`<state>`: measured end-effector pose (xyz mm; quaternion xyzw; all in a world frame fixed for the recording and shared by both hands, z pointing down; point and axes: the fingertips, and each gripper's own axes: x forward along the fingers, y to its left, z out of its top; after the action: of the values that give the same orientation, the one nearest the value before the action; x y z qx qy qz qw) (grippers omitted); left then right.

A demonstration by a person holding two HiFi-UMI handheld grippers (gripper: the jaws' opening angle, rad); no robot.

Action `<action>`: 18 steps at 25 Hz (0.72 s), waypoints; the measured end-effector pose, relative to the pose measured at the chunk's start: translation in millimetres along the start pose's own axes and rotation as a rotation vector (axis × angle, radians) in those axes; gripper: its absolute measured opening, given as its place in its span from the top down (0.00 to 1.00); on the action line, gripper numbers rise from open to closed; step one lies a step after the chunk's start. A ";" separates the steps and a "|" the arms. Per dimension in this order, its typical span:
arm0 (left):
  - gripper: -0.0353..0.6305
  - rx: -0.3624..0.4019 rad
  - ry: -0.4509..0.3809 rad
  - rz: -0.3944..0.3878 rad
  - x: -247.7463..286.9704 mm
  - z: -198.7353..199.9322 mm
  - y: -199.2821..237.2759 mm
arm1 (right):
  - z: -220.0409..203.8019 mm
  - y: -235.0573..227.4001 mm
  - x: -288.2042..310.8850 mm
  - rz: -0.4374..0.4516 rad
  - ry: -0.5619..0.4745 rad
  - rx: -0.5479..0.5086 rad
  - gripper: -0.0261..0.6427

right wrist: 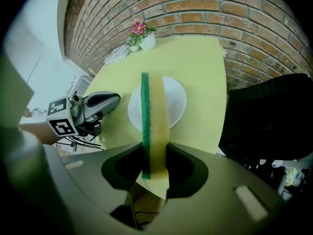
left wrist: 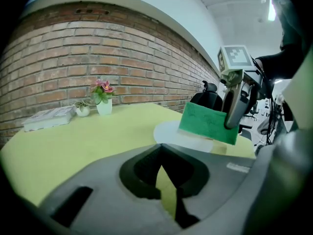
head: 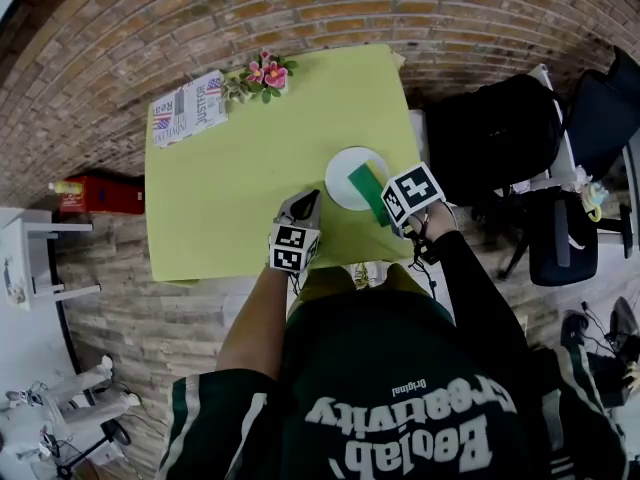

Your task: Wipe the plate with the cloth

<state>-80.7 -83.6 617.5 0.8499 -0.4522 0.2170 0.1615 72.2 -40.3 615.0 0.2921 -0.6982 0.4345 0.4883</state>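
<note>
While the head view looks steeply down, it takes in a yellow-green table (head: 230, 188) against a brick floor. A white plate (head: 340, 173) sits near the table's right edge. The cloth (head: 368, 190), green on one face and yellow on the other, lies slantwise across the plate's near right part. The right gripper (head: 392, 214) is clamped on the cloth's near end. The left gripper (head: 308, 204) hovers over bare table just left of the plate. A magazine (head: 188, 108) and potted flowers (head: 265, 73) are at the far edge.

Left gripper view: the left gripper (left wrist: 161, 166) has its jaws drawn together, with nothing between them and only a sliver of table showing below. Ahead to the right, the right gripper (left wrist: 233, 119) holds the cloth (left wrist: 205, 123) green face outward over the plate (left wrist: 171, 131). Whether the cloth touches the plate I cannot tell. The flowers (left wrist: 103, 93) and magazine (left wrist: 49, 117) are by the brick wall.

Right gripper view: the right gripper (right wrist: 152, 155) is closed on the cloth (right wrist: 155, 111), which stands on edge with green at left and yellow at right. The cloth reaches out over the plate (right wrist: 176, 102). The left gripper (right wrist: 110, 99) is beside the plate at left, apart from it.
</note>
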 end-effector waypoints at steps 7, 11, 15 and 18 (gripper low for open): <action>0.94 -0.001 0.001 -0.004 1.4 1.0 -2.8 | -10.2 -21.1 -8.2 -0.031 -0.011 0.035 0.76; 0.94 0.002 0.004 -0.001 1.2 0.3 -2.8 | -16.2 -34.0 -11.9 -0.042 -0.021 0.063 0.76; 0.94 0.001 0.002 0.008 1.9 -0.5 -0.2 | -20.9 -46.5 -14.7 -0.066 -0.020 0.091 0.76; 0.94 -0.004 -0.001 0.008 2.1 0.1 -1.3 | -23.2 -48.1 -14.1 -0.069 -0.016 0.092 0.76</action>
<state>-78.5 -84.4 618.4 0.8479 -0.4563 0.2161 0.1620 127.0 -41.6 620.7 0.3413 -0.6711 0.4466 0.4834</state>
